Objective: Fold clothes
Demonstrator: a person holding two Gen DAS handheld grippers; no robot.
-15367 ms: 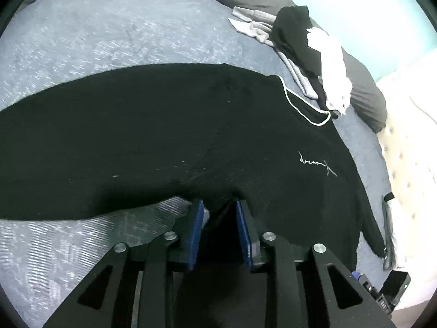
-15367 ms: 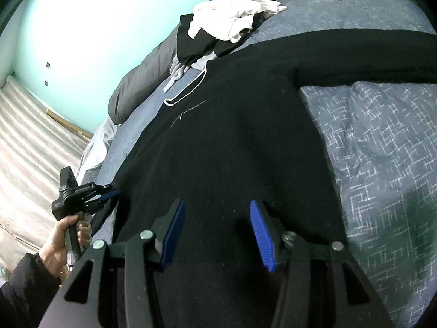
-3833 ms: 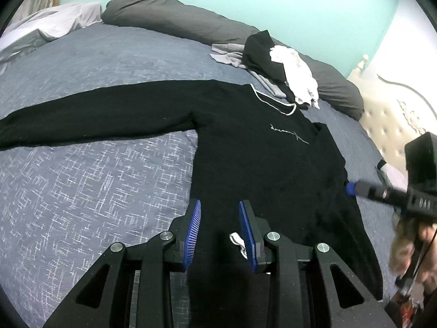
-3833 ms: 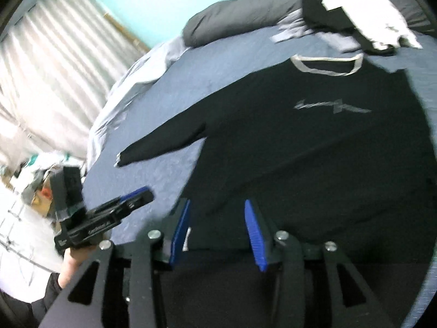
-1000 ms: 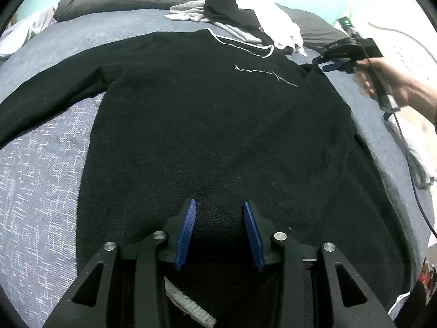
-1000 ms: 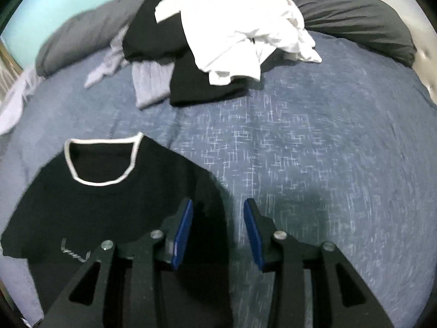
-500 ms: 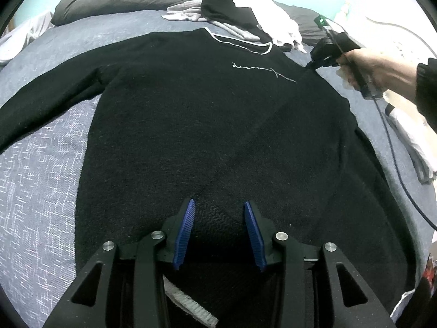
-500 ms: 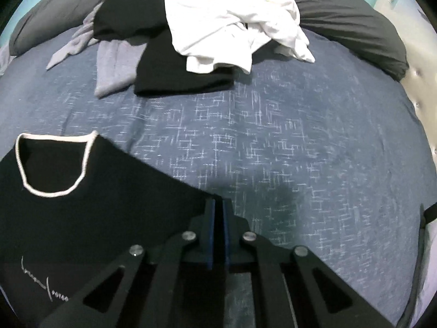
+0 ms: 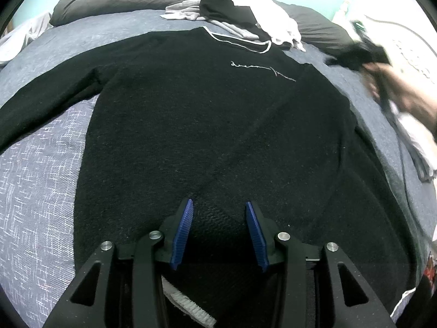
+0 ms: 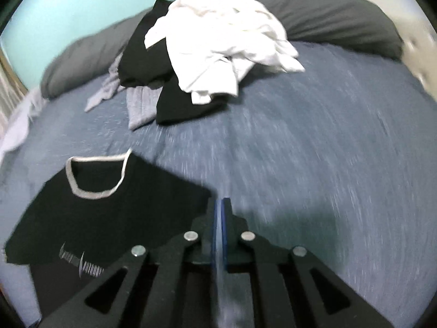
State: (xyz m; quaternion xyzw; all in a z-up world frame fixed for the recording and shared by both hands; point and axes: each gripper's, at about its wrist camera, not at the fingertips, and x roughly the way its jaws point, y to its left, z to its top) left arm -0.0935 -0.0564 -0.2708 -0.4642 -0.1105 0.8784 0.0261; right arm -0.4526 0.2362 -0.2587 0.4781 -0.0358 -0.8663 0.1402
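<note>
sweater (image 9: 207,125): soft, limp knit; best gripped at shoulder or hem edges.
left gripper (image 9: 218,229): jaws half-open astride the hem, not pinching.
right gripper (image 10: 218,218): jaws closed at the shoulder edge; whether cloth is caught is unclear.

Your left wrist view is sharp but dim, the black sweater (image 9: 213,114) swallowing detail. Your right wrist view smears with motion blur across the bedspread (image 10: 314,142). Both bend and darken at the edges.
</note>
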